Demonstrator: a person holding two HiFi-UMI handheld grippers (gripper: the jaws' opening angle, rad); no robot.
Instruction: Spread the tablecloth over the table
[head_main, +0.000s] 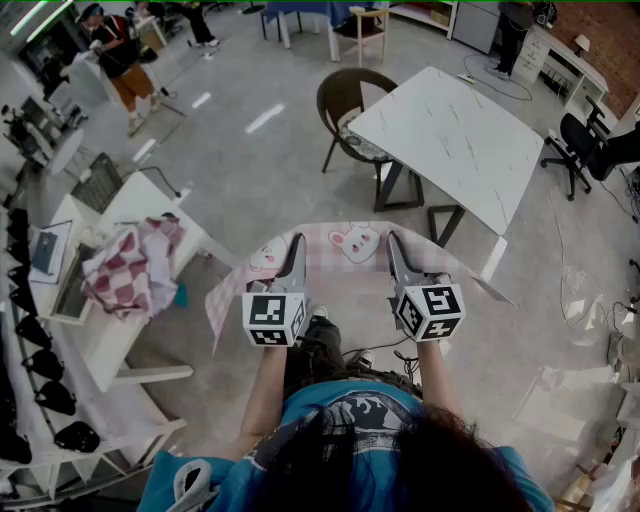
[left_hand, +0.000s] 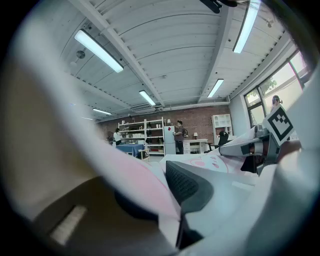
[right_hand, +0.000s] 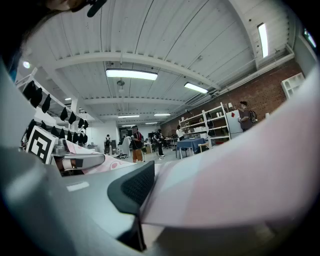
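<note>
Pinching the near edge of the pink tablecloth (head_main: 340, 258) toward its left end with the left gripper (head_main: 296, 250), fingers (left_hand: 182, 181) pressing together on the fabric, with pink cloth folding over the far finger in the left gripper view. Pinching the same edge toward its right end with the right gripper (head_main: 394, 248), fingers (right_hand: 134, 186) likewise clamping on the sheet, with pink cloth covering the right half of the right gripper view.

Holding both grippers about level, side by side and apart, in front of the chest, marker cubes turned up toward the head view. Keeping the tablecloth in the air above the grey floor (head_main: 250, 170), stretched between the two grippers, with bunny prints showing on its far part and the left corner drooping lower than the rest.

Standing short of the marble-topped counter (head_main: 450, 140), ahead and to the right, with the tablecloth not touching it. Facing a brown wicker chair (head_main: 345, 100) set at that counter's left corner. Standing beside a white side counter (head_main: 130, 195) on the left, carrying a crumpled red-and-white checked cloth (head_main: 130, 268).
</note>
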